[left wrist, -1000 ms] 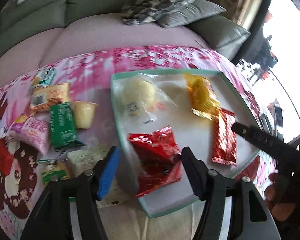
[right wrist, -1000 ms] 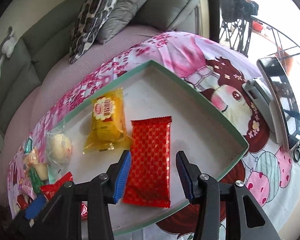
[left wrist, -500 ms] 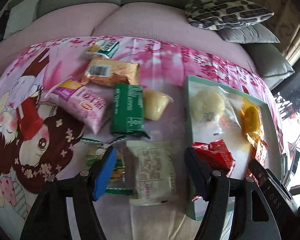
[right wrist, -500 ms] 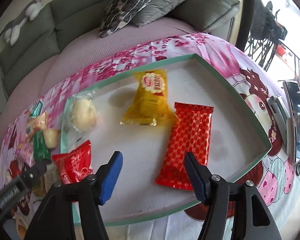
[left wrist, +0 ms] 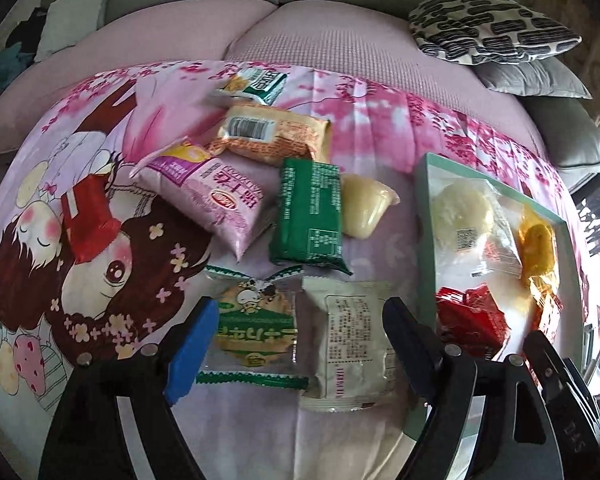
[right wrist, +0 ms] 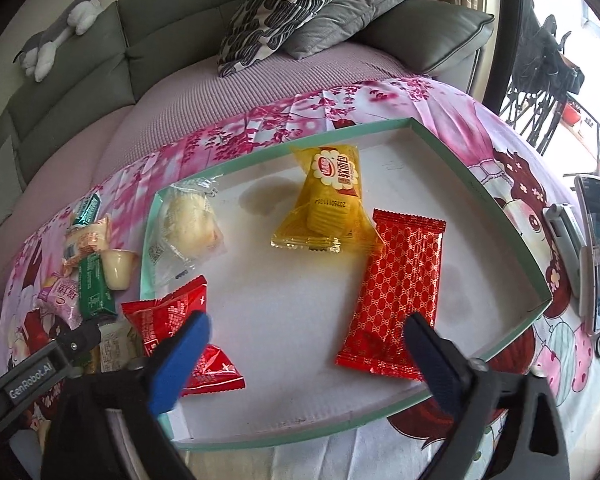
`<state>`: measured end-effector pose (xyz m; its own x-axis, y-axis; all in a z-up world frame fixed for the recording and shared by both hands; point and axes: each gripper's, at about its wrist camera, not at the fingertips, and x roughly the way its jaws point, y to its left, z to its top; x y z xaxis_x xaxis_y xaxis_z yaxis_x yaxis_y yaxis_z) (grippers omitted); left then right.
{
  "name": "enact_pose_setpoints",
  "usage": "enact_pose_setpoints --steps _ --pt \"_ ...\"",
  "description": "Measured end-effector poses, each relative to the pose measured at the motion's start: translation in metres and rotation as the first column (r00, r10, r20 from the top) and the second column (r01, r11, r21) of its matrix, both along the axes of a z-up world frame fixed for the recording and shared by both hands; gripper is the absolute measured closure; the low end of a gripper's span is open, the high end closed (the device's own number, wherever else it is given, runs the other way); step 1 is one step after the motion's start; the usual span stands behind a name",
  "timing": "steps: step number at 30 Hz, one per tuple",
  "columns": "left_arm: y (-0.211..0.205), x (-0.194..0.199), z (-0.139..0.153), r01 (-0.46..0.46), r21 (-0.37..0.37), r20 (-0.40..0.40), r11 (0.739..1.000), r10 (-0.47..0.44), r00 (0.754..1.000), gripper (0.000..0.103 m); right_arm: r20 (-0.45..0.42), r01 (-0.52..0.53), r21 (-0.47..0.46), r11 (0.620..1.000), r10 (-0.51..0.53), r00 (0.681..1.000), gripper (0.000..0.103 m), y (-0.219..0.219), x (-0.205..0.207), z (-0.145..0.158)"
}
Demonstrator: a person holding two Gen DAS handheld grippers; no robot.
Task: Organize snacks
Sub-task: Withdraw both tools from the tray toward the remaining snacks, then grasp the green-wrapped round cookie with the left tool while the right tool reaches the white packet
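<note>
Four snacks lie in the one tray [right wrist: 504,220], centre of the right wrist view: clear-wrapped bun [right wrist: 188,222], yellow packet [right wrist: 326,204], patterned red bar [right wrist: 396,292], red packet [right wrist: 172,324]. Seven snacks lie on the cloth [left wrist: 380,120], centre-left of the left wrist view

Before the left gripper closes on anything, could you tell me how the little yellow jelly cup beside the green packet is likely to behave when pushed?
The jelly cup lies tipped on its side against the green packet, so it may roll if nudged. Its tapered shape suggests it would curve, not run straight. The smooth plastic wall looks slippery for the pads.
</note>
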<state>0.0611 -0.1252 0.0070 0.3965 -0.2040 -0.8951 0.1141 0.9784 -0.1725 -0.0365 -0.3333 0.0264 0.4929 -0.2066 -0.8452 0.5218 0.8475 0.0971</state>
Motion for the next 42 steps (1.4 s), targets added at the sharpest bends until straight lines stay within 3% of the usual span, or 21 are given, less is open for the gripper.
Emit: enact_pose_setpoints --steps 4,7,28,34,42 --pt "0.001 0.000 0.001 -0.006 0.010 0.012 1.000 0.006 1.000 0.017 0.009 -0.015 0.002 1.000 0.014 1.000 0.000 0.003 0.001 0.001" --pt "0.001 -0.001 0.000 -0.009 0.016 0.018 1.000 0.009 1.000 0.007 0.007 -0.017 0.001 1.000 0.017 1.000 0.000 0.004 0.003 0.000" --pt "0.000 0.000 0.012 0.053 0.026 0.078 0.998 -0.055 0.995 0.005 0.033 -0.045 0.012 0.999 0.044 0.998 0.000 0.009 0.003 0.005" --pt "0.022 0.008 0.019 0.044 -0.006 0.068 0.999 -0.044 0.997 0.005 0.055 -0.098 0.013 0.995 0.097 0.994 0.000 0.022 0.008 0.007" --pt "0.078 0.025 0.020 -0.068 -0.032 0.015 0.997 0.069 0.998 0.005 0.088 -0.174 -0.006 0.985 0.174 0.981 0.000 0.053 0.017 0.016"
